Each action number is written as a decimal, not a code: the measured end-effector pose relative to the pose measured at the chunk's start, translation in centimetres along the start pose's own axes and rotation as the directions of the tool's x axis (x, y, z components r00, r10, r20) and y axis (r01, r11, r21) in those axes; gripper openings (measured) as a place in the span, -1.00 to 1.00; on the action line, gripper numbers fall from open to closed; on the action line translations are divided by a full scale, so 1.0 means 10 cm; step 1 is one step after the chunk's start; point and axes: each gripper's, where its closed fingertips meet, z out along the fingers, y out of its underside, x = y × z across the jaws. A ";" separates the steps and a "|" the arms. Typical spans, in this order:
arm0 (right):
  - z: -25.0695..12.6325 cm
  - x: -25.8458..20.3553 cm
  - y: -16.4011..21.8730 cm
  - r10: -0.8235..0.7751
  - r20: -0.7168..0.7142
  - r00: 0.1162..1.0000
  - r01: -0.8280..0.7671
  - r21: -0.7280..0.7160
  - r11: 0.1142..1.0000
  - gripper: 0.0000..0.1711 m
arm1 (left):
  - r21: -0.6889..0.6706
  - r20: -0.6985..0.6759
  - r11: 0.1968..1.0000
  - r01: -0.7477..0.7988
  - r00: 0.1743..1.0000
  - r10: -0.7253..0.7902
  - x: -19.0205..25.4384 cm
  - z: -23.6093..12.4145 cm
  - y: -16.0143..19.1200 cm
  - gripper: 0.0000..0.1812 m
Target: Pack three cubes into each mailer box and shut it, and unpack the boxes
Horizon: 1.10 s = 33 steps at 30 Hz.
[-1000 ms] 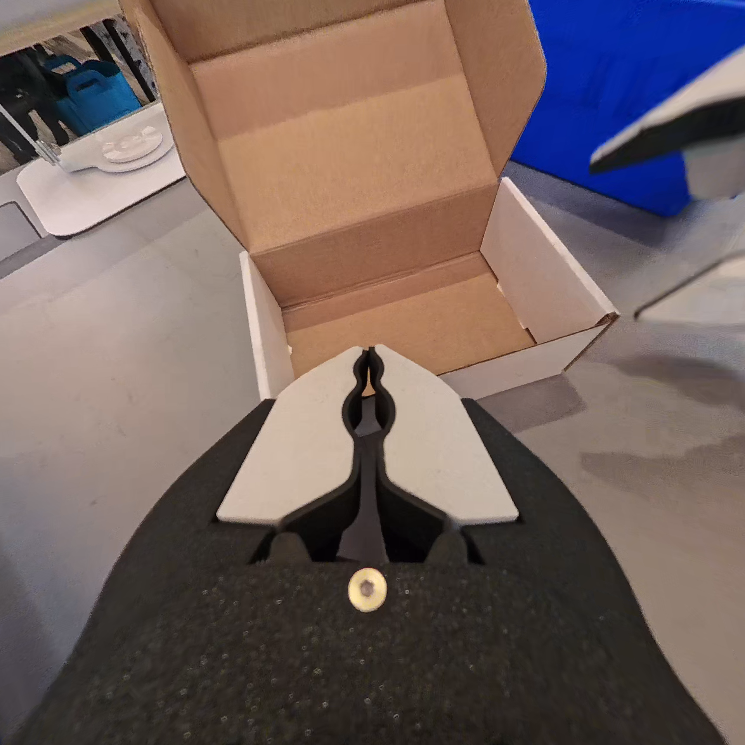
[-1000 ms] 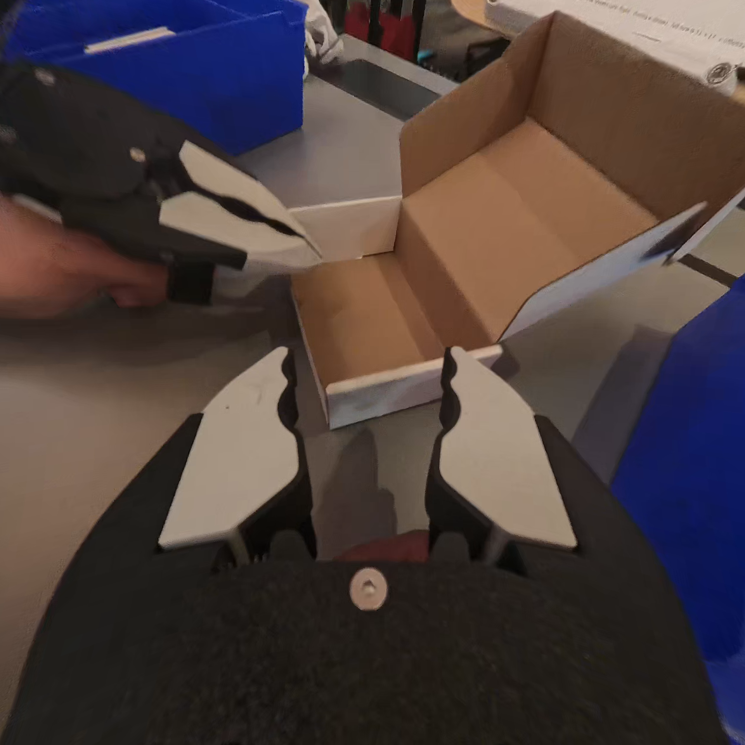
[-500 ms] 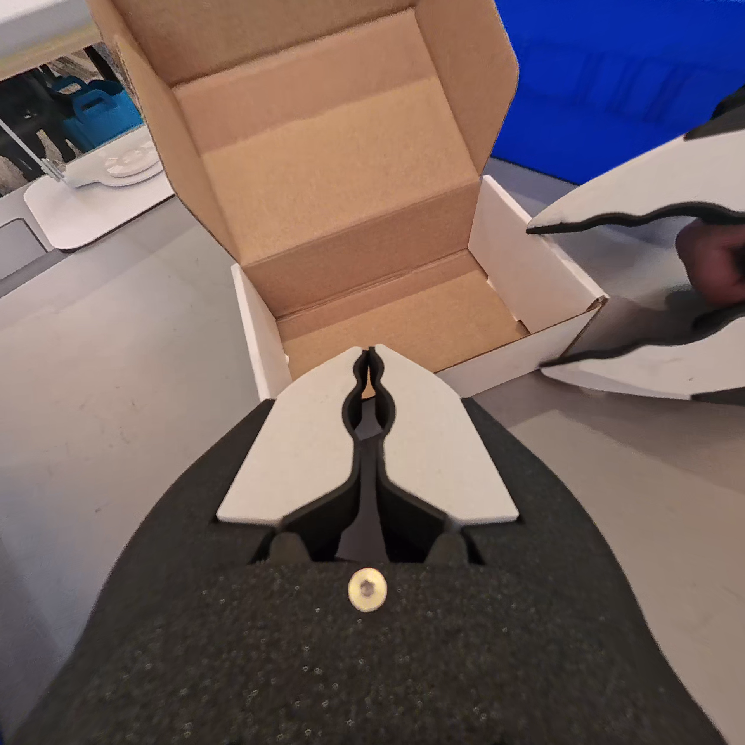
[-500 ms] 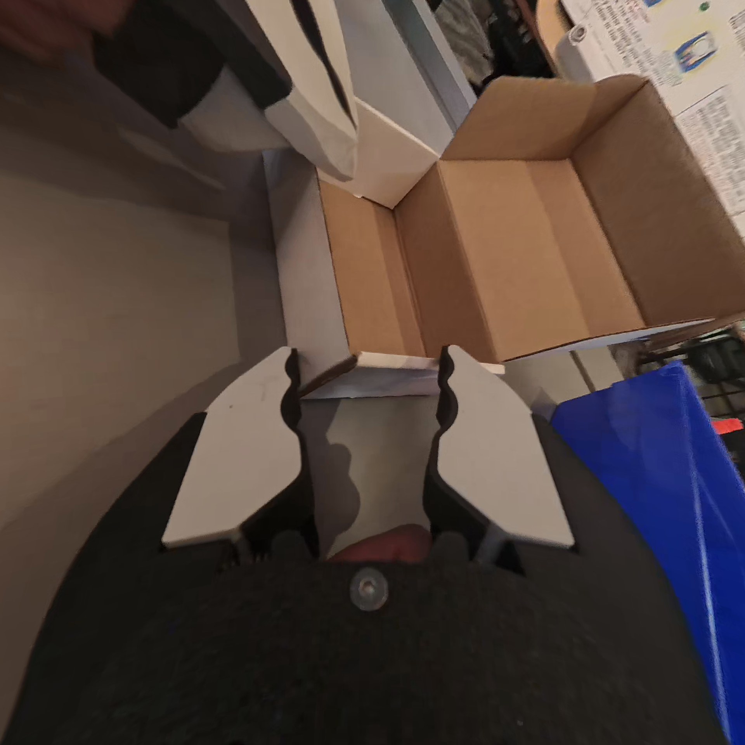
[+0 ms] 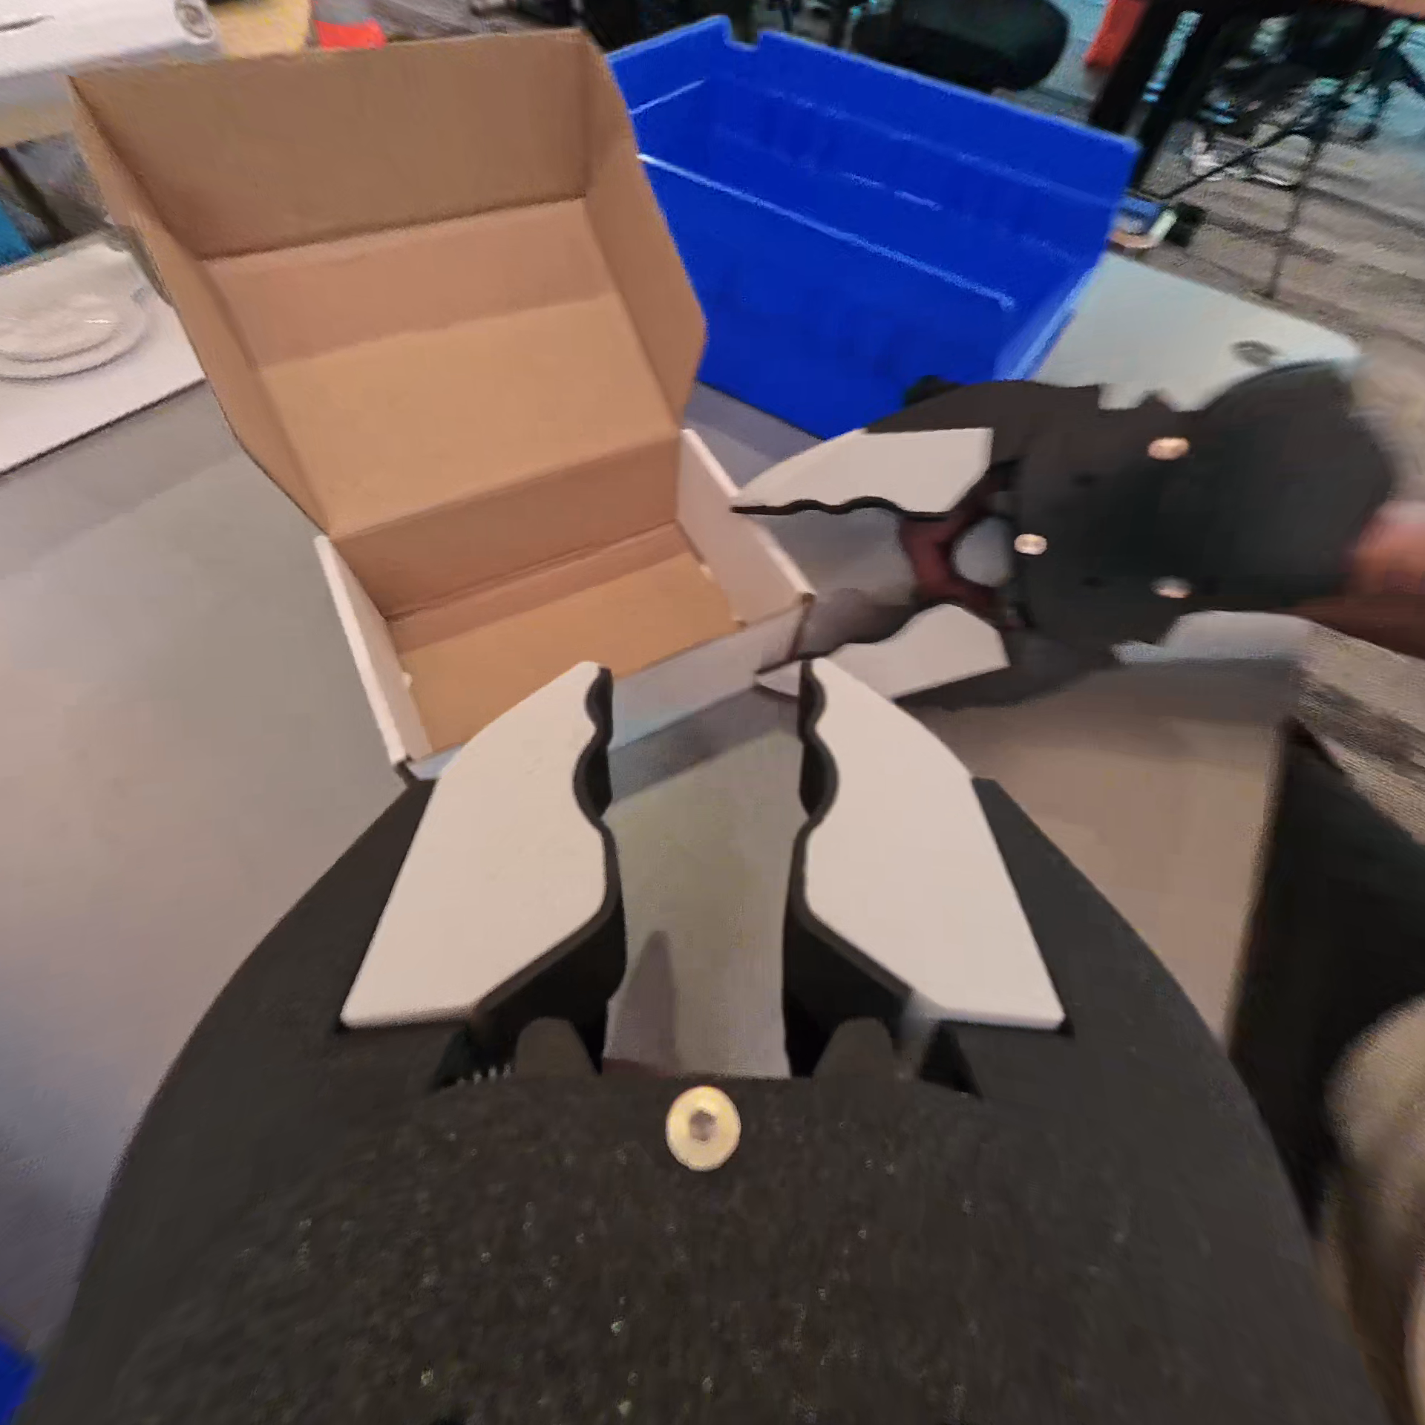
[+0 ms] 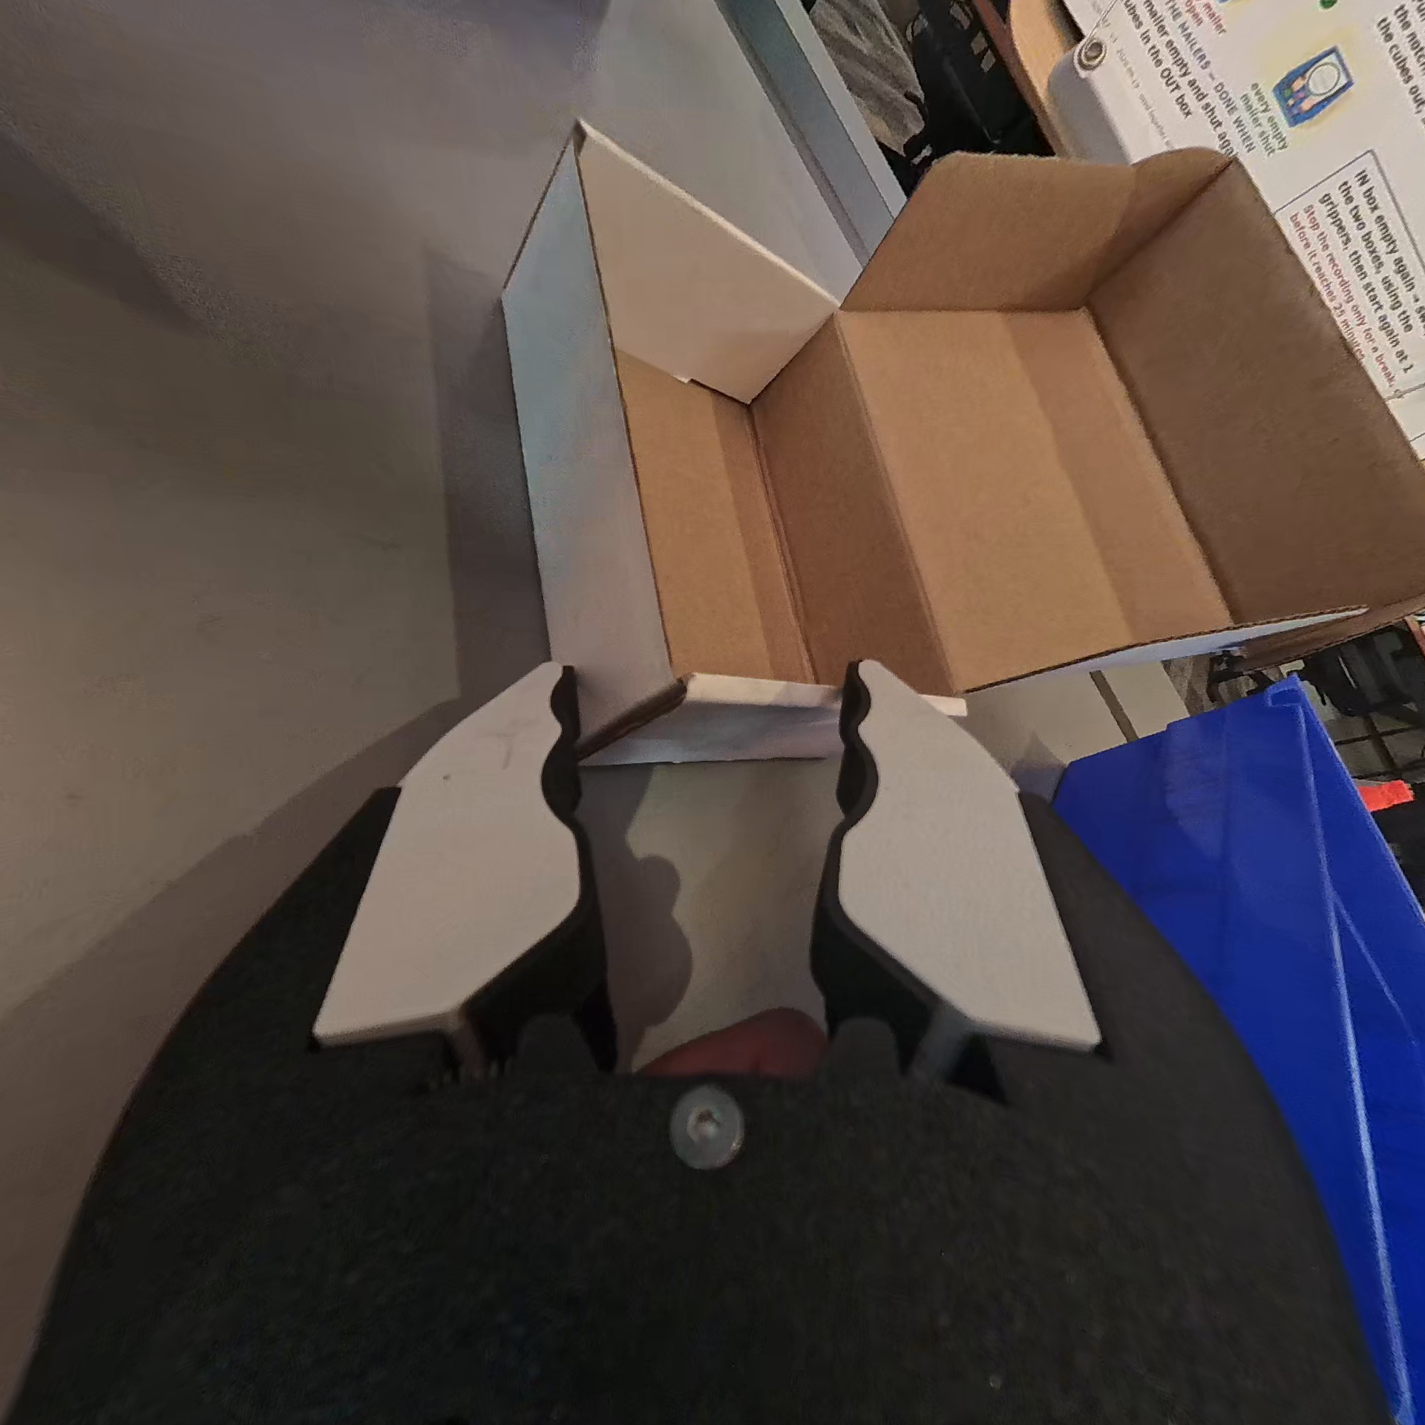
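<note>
Left gripper hangs w/ fingers spread apart, nothing between them, tips just short of the mailer box front wall. Box sits on the grey table, lid flipped up and back, brown inside bare, white outside.

Right gripper also spread wide, empty, rolled on its side: in left wrist view it comes at the box's right corner, one finger above the side wall, the other low by the table near the front corner. Can't tell if either touches the cardboard; that part is motion-blurred.

Hand behind right gripper cut off at frame edge, blurry. A fingertip peeks between the right gripper's finger bases.

Blue bin stands behind and right of box, its interior hard to make out. A 2nd blue bin edge shows right of box in right wrist view, cropped. White printed sheet lies behind the lid, partly hidden by it.
</note>
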 end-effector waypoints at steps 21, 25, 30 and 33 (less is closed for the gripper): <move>0.03 0.00 -0.02 0.001 0.002 1.000 -0.001 -0.002 1.000 -0.25 | -0.735 0.350 0.624 0.264 0.937 0.017 -2.07 -1.65 1.44 -0.34; 0.04 0.00 -0.02 0.001 0.000 1.000 -0.001 -0.002 1.000 -0.25 | -0.757 0.319 0.598 0.263 0.948 -0.014 -2.07 -1.61 1.55 -0.54; 0.04 0.00 -0.03 0.002 0.005 1.000 -0.002 -0.001 1.000 -0.25 | -0.735 0.358 0.620 0.275 0.934 0.010 -2.12 -1.80 1.23 -0.54; 0.04 0.00 -0.03 0.001 0.006 1.000 -0.001 0.000 1.000 -0.25 | -0.677 0.373 0.697 0.237 0.927 0.047 -2.06 -1.85 0.70 -0.54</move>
